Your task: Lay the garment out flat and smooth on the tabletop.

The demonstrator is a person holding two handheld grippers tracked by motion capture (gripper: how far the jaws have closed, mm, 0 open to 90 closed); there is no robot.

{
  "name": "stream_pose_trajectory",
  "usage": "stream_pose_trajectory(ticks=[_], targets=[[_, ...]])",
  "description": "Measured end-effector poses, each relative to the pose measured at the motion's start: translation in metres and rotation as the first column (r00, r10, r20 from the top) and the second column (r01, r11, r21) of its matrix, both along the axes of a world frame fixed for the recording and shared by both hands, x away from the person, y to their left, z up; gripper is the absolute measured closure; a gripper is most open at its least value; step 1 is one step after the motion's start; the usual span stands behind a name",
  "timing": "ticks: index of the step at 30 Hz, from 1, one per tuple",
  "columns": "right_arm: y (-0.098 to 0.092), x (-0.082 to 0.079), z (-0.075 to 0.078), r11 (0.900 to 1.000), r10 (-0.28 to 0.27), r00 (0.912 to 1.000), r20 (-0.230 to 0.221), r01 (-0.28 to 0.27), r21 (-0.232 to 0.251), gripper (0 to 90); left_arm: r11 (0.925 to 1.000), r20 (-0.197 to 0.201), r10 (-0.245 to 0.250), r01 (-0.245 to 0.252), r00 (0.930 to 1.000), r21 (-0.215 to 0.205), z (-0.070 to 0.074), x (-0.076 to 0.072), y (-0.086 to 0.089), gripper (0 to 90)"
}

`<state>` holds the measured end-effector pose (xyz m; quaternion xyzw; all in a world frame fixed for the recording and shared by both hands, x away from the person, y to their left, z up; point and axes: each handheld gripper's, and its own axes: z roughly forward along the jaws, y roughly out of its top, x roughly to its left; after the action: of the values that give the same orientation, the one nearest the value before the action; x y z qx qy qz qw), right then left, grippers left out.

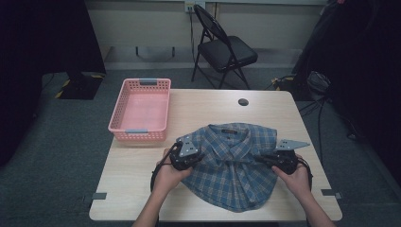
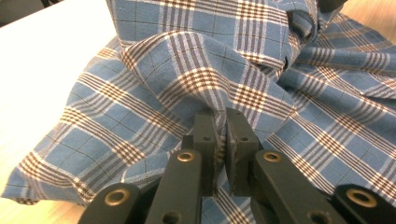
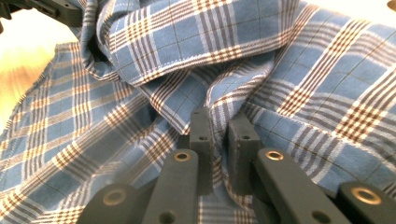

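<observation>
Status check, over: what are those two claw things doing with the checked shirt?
Left gripper, right gripper: both pinching shirt folds. Shirt bunched mid-table. Pink basket stands clear.

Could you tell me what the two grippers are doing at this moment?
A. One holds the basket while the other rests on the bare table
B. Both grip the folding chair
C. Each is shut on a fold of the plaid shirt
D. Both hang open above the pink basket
C: in each gripper view the black jaws pinch the plaid shirt, the left gripper on one fold and the right gripper on another.
</observation>
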<state>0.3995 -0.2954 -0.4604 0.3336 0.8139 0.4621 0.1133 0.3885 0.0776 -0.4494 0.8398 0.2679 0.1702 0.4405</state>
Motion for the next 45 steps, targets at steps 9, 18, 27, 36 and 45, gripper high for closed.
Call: stream_pose_trajectory(ticks=[9, 18, 27, 36, 45], targets=[[-0.003, 0.005, 0.013, 1.0, -0.012, 0.9996, 0.025, 0.012, 0.016, 82.8, 0.9996, 0.036, 0.015, -0.014, 0.9992, -0.025, 0.014, 0.003, 0.004, 84.9], [-0.003, 0.009, 0.033, 1.0, -0.019, 0.9977, 0.065, 0.019, 0.004, 82.9, 0.9986, 0.073, 0.039, -0.036, 0.9966, -0.038, 0.025, 0.009, 0.006, 84.8], [-0.004, 0.016, 0.044, 0.999, -0.039, 0.9963, 0.076, 0.037, 0.029, 82.9, 0.9971, 0.103, 0.061, -0.056, 0.9928, -0.051, 0.034, 0.015, 0.005, 84.8], [-0.004, 0.023, 0.05, 0.998, -0.057, 0.9947, 0.086, 0.054, 0.03, 83.0, 0.9962, 0.121, 0.074, -0.068, 0.9899, -0.054, 0.042, 0.024, 0.002, 84.8], [-0.005, 0.029, 0.056, 0.997, -0.07, 0.9933, 0.092, 0.067, 0.034, 83.0, 0.9957, 0.139, 0.084, -0.078, 0.9867, -0.051, 0.047, 0.033, -0.001, 84.8]])
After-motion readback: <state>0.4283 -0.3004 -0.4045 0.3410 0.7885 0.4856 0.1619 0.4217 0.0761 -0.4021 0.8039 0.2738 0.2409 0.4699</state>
